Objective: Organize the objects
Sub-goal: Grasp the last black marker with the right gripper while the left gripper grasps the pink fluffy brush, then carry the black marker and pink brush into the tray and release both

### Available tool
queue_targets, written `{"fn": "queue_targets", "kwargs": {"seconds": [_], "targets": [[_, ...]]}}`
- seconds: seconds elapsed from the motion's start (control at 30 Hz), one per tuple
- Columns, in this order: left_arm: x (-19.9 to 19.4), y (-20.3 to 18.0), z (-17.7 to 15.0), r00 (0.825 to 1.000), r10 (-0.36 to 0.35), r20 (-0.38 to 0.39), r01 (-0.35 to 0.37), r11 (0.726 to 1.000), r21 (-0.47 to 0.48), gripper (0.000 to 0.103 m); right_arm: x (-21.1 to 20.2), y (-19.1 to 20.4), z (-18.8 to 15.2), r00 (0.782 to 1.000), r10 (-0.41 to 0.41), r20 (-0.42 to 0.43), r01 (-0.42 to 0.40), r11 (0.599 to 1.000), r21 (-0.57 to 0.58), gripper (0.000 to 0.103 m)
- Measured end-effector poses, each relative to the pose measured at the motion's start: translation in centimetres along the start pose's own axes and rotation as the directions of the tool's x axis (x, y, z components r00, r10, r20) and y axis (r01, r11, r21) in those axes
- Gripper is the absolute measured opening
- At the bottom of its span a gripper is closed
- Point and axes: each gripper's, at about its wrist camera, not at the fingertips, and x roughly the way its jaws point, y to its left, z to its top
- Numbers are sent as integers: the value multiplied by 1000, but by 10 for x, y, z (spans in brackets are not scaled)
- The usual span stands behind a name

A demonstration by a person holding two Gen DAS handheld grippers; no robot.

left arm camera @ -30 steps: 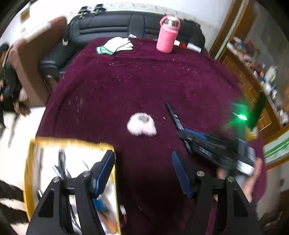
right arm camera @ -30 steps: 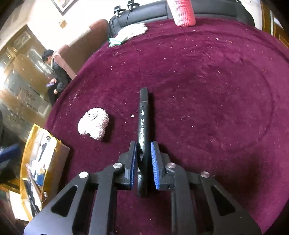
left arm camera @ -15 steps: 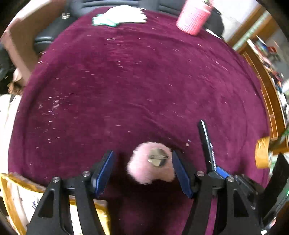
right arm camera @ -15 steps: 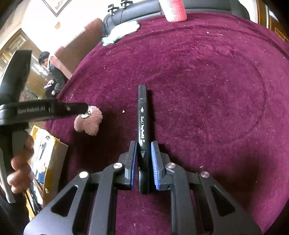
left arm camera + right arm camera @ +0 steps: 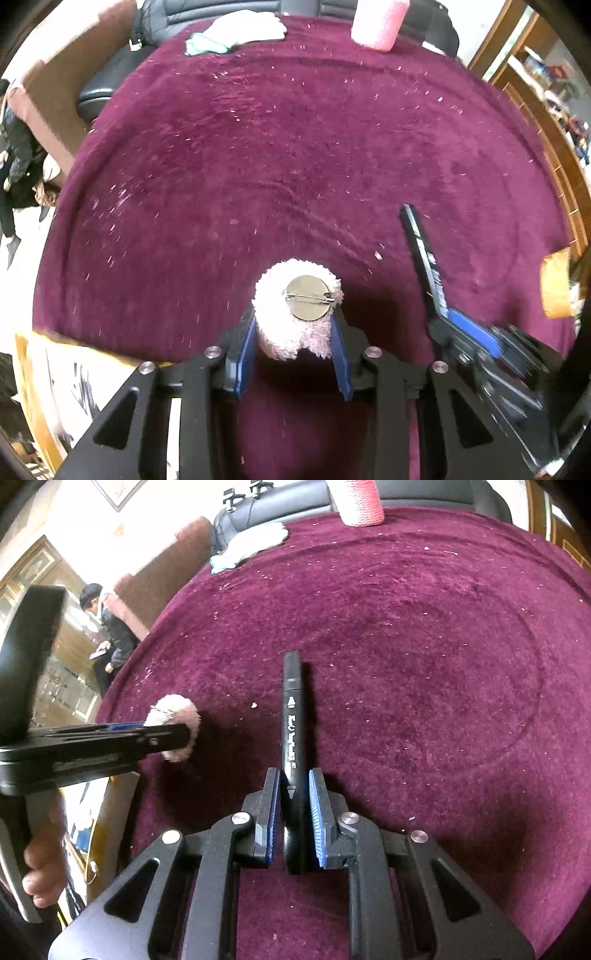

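Since half a second ago, left gripper [image 5: 293,332] closed onto fluffy pink pom-pom brooch [image 5: 295,317]. Right gripper [image 5: 291,812] clamps black marker pen [image 5: 292,738], at 3 o'clock of brooch. Step: grasp done; next lift toward yellow-rimmed box [image 5: 55,369], 8 o'clock.

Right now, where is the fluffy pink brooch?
In the left wrist view, the fluffy pink brooch sits low at centre between the left gripper fingers, pin-back up, over the maroon tablecloth, left of the black marker.

right gripper [image 5: 293,805] | black marker [image 5: 292,723] clamped at frame centre | fluffy brooch [image 5: 177,727] pinched by left gripper [image 5: 162,734], left edge
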Motion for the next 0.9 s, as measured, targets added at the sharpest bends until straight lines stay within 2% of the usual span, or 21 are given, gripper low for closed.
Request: {"fn": "queue_targets", "kwargs": {"seconds": [0.13,0.23,0.37,0.57,0.73,0.9], "targets": [[-29,-3,-42,999,-41,19,40,999,17,36,2,3,-2,999,32,-9,-32,999,-10,15],[-54,3,-79,993,-105,52,106,994,-10,36,2,7,-3,999,40,-15,-40,999,-24,15],[-80,13,-140,981,-155,120,163,985,-59,36,1,15,-9,998,64,-19,-65,997,-50,15],[-95,47,-210,969,-192,152,213,968,-131,36,-21,25,-55,982,167,-86,-169,986,-10,15],[-118,75,-232,965,-133,227,169,974,-148,36,-53,48,-107,978,201,-65,-204,978,-52,15],[-122,104,-237,961,-140,238,186,965,-184,36,-61,77,-132,962,267,-49,-269,962,-40,15]]}}
